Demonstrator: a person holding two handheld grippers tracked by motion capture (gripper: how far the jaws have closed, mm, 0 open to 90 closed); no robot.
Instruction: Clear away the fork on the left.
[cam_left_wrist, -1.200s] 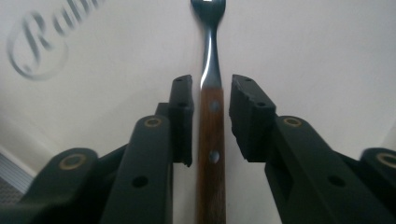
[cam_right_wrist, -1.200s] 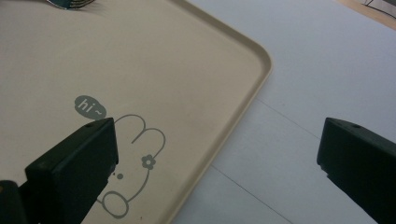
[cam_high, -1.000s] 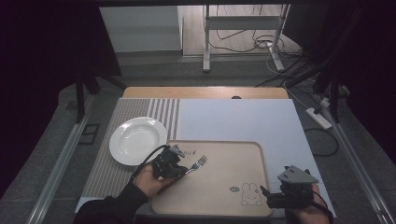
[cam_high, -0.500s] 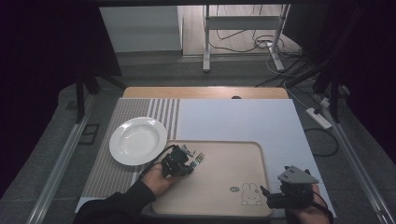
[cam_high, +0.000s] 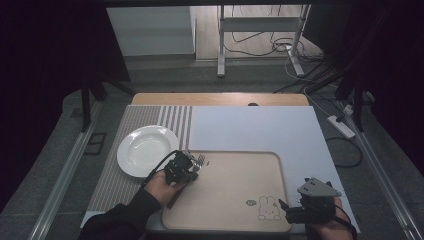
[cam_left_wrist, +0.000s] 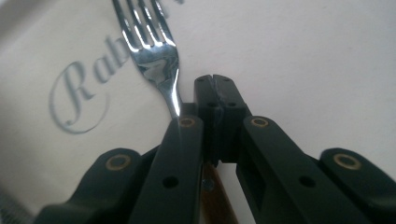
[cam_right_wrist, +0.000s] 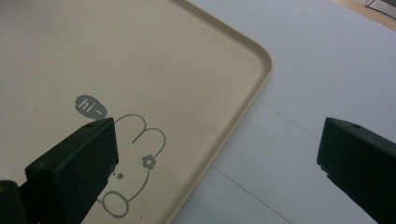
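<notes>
A wooden counter (cam_high: 220, 98) carries a pale grey mat (cam_high: 260, 130) with a striped band at its left side. On the mat lies a beige rectangular plastic tray (cam_high: 235, 190) with a raised rim and a printed rabbit (cam_high: 269, 208) near its right front corner. A round white plate (cam_high: 145, 150) sits just beside the tray's left far corner, on the striped band.

The thing in hand is a steel fork with a brown wooden handle (cam_left_wrist: 154, 56). It lies at the tray's left side, tines pointing toward the far left corner, handle running back under the left gripper (cam_high: 182, 167). It is likely light and stiff, and the polished steel neck looks slippery, so the narrow neck or the start of the wooden handle seems the best place to take hold; the wood should give more friction than the metal.

In the left gripper view the jaws are pressed together at their tips, and the fork's neck passes just beside and under the left jaw. Whether the jaws actually pinch the fork there I cannot tell; the contact is hidden.

The right gripper (cam_high: 310, 207) hovers at the tray's right front corner, over the rim and mat. Its jaws stand wide apart and hold nothing.
</notes>
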